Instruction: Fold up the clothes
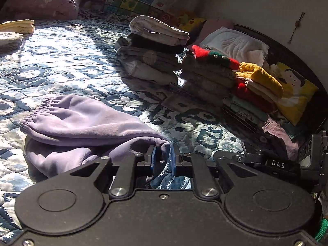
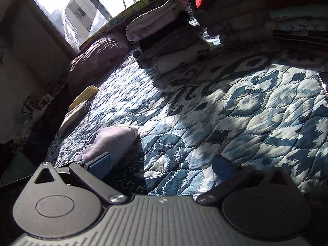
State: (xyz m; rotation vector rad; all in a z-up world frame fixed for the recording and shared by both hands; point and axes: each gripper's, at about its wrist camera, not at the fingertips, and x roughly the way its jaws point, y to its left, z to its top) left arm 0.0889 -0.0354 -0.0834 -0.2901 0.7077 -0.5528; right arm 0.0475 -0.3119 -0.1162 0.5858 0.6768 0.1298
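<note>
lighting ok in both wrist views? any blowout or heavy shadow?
Left wrist: hard sun patches across the quilt, folded stacks cast deep shadows; purple pants clamped in the left gripper read clearly. Right wrist: window blown out, room at left very dark, right gripper open over dappled quilt; strong fisheye tilt.

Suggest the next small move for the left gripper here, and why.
Probably carry the pinched cuff across toward the elastic waistband. The left gripper is shut on the lavender sweatpants, already folded once on the quilt; the right gripper is open, holding nothing.
</note>
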